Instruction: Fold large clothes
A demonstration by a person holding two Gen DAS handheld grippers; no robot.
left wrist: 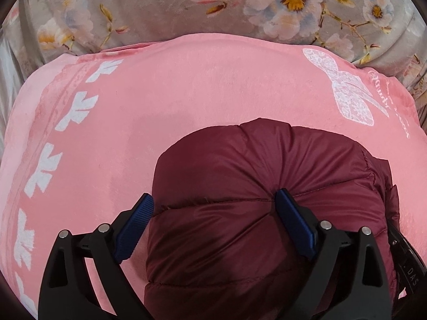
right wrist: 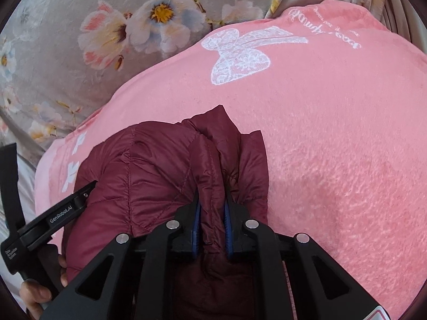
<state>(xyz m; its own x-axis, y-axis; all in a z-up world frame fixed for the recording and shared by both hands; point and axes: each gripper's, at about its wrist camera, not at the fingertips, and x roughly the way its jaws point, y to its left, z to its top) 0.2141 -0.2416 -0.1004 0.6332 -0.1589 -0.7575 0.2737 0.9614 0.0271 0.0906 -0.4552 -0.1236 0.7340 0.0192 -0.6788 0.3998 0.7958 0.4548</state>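
Note:
A maroon quilted puffer jacket (left wrist: 256, 176) lies bunched on a pink blanket (left wrist: 160, 101). My left gripper (left wrist: 214, 202) is open, its blue pads spread wide over the jacket's left part, one finger pressing into a seam. In the right wrist view the jacket (right wrist: 149, 165) lies at lower left. My right gripper (right wrist: 212, 200) is shut on a fold of the jacket's edge. The left gripper's body (right wrist: 53, 221) shows at the left edge, with a hand below it.
The pink blanket (right wrist: 333, 133) has a white bow print (right wrist: 240, 53) and a white leaf border (left wrist: 69, 114). A grey floral bedcover (left wrist: 213, 8) lies beyond it. The blanket's right side spreads wide and flat.

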